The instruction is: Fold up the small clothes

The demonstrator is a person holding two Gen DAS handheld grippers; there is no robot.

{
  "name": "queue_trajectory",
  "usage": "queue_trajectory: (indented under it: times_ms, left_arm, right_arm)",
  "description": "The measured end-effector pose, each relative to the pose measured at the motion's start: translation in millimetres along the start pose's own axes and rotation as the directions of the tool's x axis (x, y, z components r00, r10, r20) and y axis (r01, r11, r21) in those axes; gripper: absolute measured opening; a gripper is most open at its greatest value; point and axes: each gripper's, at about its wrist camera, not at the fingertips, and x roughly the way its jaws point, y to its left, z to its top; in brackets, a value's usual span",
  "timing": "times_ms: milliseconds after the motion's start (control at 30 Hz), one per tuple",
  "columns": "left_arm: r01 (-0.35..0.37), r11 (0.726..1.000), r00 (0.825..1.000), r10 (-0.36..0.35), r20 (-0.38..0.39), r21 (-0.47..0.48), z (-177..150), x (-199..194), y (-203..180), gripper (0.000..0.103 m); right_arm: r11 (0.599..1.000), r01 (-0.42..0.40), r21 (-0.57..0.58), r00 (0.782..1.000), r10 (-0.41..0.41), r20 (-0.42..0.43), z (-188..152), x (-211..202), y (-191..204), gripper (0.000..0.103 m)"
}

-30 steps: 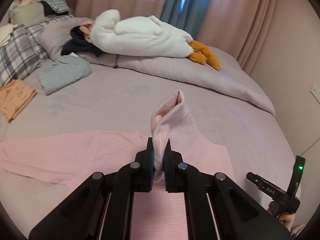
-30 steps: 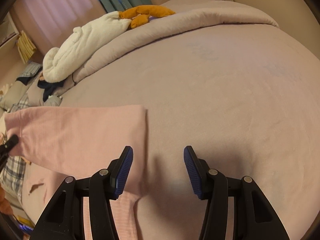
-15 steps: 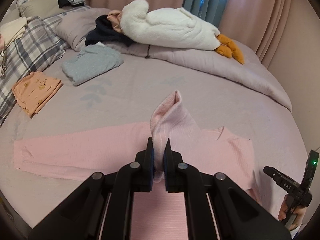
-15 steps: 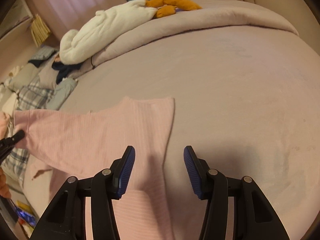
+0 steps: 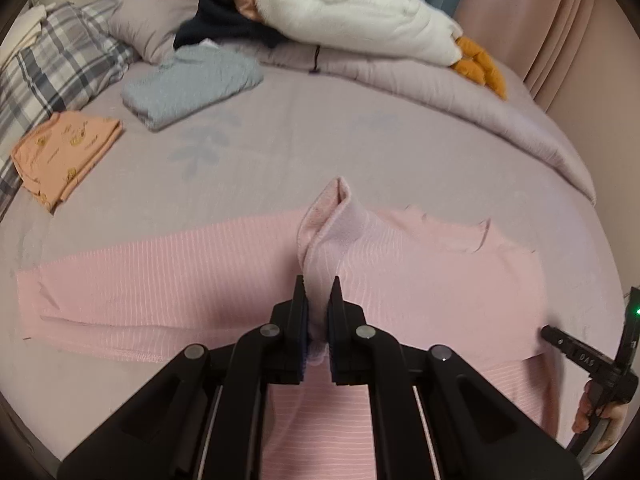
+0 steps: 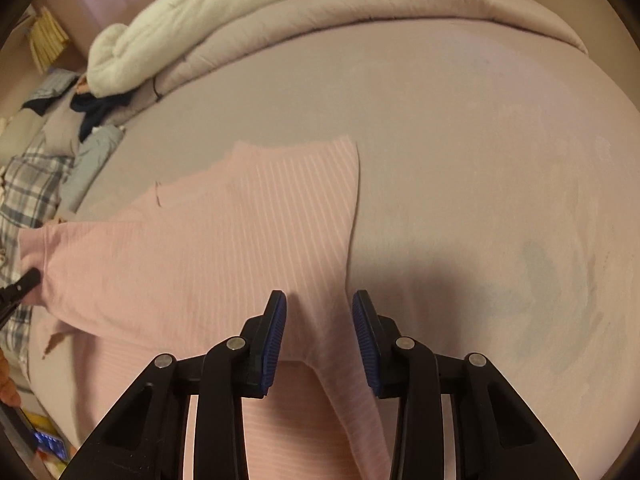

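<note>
The pink ribbed sweater lies spread flat on the lilac bedsheet, directly ahead of and beneath both grippers. The left gripper is clamped on its sleeve cuff, which stands up between the fingers. The right gripper hangs spread wide over the sweater's edge, grasping nothing.
</note>
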Motion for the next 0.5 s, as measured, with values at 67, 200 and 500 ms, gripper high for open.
queue_trajectory:
  times_ms: [67, 200, 500]
  left_arm:
    - [0.001, 1.0, 1.0, -0.002, -0.027, -0.014, -6, 10, 8, 0.007]
    - [-0.003, 1.0, 0.998, 0.002, -0.056, -0.013, -15, 25, 15, 0.008]
    - [0.012, 0.999, 0.994, -0.016, -0.108, -0.044, -23, 42, 24, 0.008]
  right_arm:
    - [1.0, 0.02, 0.007, 1.0, -0.02, -0.008, -1, 3, 0, 0.037]
    - [0.999, 0.032, 0.012, 0.999, -0.032, -0.022, -4, 9, 2, 0.037]
    - [0.997, 0.076, 0.014, 0.997, -0.076, -0.013, -7, 13, 14, 0.037]
